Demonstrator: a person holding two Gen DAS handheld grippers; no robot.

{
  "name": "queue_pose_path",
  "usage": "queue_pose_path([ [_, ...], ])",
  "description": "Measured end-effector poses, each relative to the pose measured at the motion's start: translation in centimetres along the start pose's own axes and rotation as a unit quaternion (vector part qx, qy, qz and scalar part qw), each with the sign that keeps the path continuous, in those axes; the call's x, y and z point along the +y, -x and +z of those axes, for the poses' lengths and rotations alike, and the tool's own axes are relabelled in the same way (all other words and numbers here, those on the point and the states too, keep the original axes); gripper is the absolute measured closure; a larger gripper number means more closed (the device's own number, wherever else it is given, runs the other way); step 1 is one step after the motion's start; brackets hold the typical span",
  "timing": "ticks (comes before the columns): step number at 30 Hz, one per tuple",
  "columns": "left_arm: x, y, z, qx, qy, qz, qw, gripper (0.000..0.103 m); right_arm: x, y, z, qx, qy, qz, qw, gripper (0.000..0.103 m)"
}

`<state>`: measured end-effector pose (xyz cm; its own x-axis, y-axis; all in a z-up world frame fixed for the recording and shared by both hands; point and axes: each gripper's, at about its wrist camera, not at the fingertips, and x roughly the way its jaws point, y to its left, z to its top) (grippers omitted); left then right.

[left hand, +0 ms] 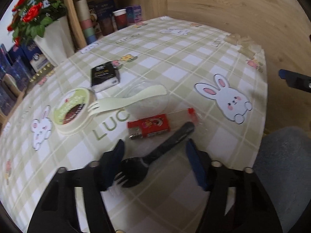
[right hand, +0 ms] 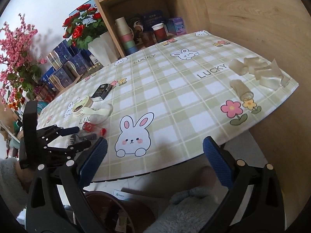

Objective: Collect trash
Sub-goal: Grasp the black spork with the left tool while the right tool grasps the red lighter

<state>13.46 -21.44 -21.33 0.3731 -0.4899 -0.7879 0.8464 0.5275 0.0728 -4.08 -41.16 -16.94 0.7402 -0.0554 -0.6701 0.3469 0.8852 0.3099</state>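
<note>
A black plastic spork lies on the checked tablecloth between the fingers of my open left gripper; its head is close to the left finger. Beyond it lie a red packet with a clear wrapper, a clear plastic cup on its side, a pale green spork, a round lidded tub and a black box. My right gripper is open and empty, at the table's near edge. The left gripper also shows in the right wrist view.
Crumpled tape pieces lie at the table's far right corner. A wooden shelf with cups and boxes, red roses and blue boxes stand behind the table. A brown bin sits on the floor below the table edge.
</note>
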Motion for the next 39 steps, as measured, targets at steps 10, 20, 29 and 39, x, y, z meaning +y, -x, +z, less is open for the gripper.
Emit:
queue_pose_path([
  [10, 0.7, 3.1, -3.4, -0.038, 0.042, -0.064, 0.9964, 0.092, 4.7, -4.2, 0.4, 0.025, 0.055, 0.0, 0.998, 0.006],
  [20, 5.7, 11.5, -6.6, -0.143, 0.205, -0.063, 0.9662, 0.092, 15.2, -9.8, -0.4, 0.074, 0.252, 0.053, 0.964, 0.007],
  [29, 8.5, 14.9, -8.4, -0.17, 0.268, -0.018, 0.948, 0.093, 16.8, -14.6, 2.0, 0.14, 0.306, 0.074, 0.939, 0.016],
  [39, 8.6, 13.3, -9.2, -0.153, 0.282, -0.028, 0.9466, 0.093, 16.9, -13.8, 0.5, 0.18, 0.244, 0.101, 0.948, 0.024],
])
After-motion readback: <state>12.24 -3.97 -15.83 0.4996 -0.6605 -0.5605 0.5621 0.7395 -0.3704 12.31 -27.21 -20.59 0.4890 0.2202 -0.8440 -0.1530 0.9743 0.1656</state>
